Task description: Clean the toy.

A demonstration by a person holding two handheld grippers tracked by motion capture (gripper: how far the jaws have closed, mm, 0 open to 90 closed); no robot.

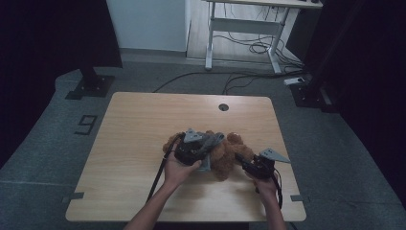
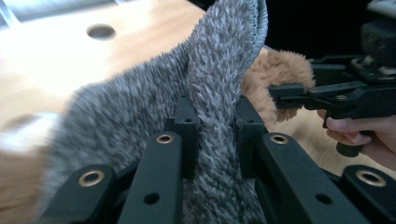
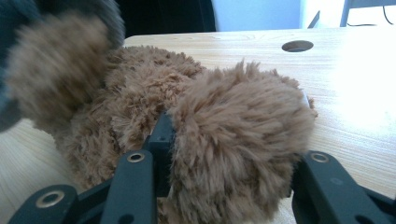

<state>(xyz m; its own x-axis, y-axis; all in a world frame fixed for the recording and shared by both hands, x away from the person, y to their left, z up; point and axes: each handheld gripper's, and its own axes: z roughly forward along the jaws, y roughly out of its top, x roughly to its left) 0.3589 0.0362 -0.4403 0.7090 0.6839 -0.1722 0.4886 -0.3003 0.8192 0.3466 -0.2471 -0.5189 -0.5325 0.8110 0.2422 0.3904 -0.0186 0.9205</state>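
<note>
A brown plush toy (image 1: pixel 227 154) lies on the wooden table (image 1: pixel 139 124), right of centre. A grey fuzzy cloth (image 1: pixel 214 141) hangs over the toy's left side. My left gripper (image 1: pixel 207 147) is shut on a fold of this grey cloth (image 2: pixel 219 70), which stands up between the jaws of the left gripper (image 2: pixel 215 108). My right gripper (image 1: pixel 242 161) comes in from the right and is shut on a thick furry limb (image 3: pixel 243 135) of the toy; its far jaw is partly buried in fur. The right gripper (image 2: pixel 276 95) also shows in the left gripper view, against the brown fur (image 2: pixel 280 70).
A round cable hole (image 1: pixel 223 107) sits near the table's far edge. Bare wood stretches to the left and front of the toy. Beyond the table stand a white desk frame (image 1: pixel 244 26), floor cables and black stand bases (image 1: pixel 90 86).
</note>
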